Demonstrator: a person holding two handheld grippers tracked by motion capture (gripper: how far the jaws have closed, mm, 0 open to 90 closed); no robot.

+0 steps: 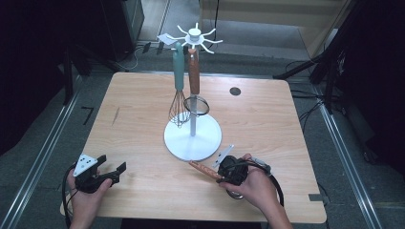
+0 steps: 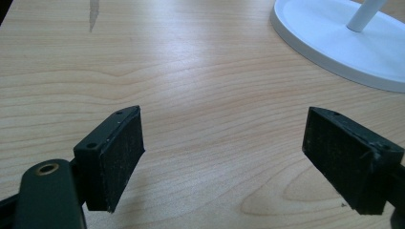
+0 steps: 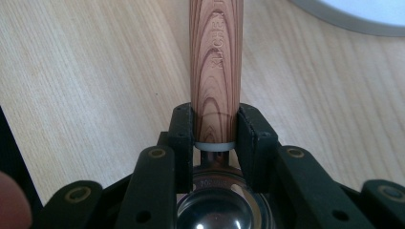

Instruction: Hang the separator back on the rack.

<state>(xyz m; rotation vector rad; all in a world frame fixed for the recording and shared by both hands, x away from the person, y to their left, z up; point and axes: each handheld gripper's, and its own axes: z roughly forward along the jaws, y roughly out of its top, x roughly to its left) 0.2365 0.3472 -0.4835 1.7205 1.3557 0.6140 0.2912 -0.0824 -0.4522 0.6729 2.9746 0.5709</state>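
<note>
High view: the ladle (image 1: 203, 169) lies low centre-right by the white stand (image 1: 193, 138), with the right gripper (image 1: 223, 172) on it. Left gripper view: left gripper (image 2: 224, 157) gaping over bare table (image 2: 191, 71). Right gripper view: jaws pinch the wooden handle (image 3: 216, 62) near the bowl. Looks stiff, light, maybe bowl-heavy, so that spot seems good.

Stand (image 1: 192, 137): white throughout. Whisk (image 1: 178, 93) hanging on the stand: teal handle, metal wires. Strainer (image 1: 195, 90) beside it: brown wood-grain handle. Ladle (image 3: 216, 57) near the stand's base: reddish striped wood-grain handle, shiny metal bowl. Surface (image 1: 138, 119): pale wood grain. Grippers: black.
</note>
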